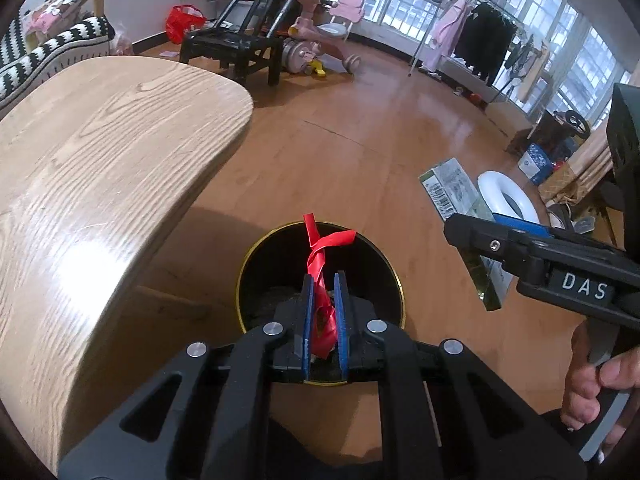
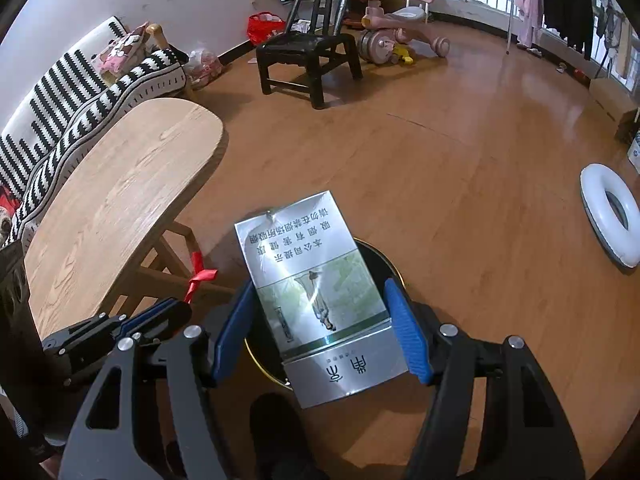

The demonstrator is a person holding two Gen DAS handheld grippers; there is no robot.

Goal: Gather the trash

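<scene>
Your left gripper (image 1: 323, 312), low centre, pinches the red ribbon (image 1: 320, 276) over the black bin (image 1: 256, 264), while your right gripper (image 2: 320, 336) clamps the cigarette carton (image 2: 316, 300) above that bin (image 2: 390, 268); both drops probably remain, desk (image 1: 100, 168) bare.

1. The bin (image 1: 320, 276), seen from the left wrist, has its near rim and most of its inside covered by the left gripper (image 1: 323, 312) and a red ribbon (image 1: 320, 272).
2. What lies at the bottom of the bin is dark and cannot be made out.
3. In the right wrist view, a flat carton (image 2: 316, 300) hides nearly all of the bin.
4. The hand (image 1: 596, 376) holding the right gripper (image 1: 472, 236) is cut off by the picture's right edge.
5. The table (image 1: 100, 168) runs out of frame on the left.
</scene>
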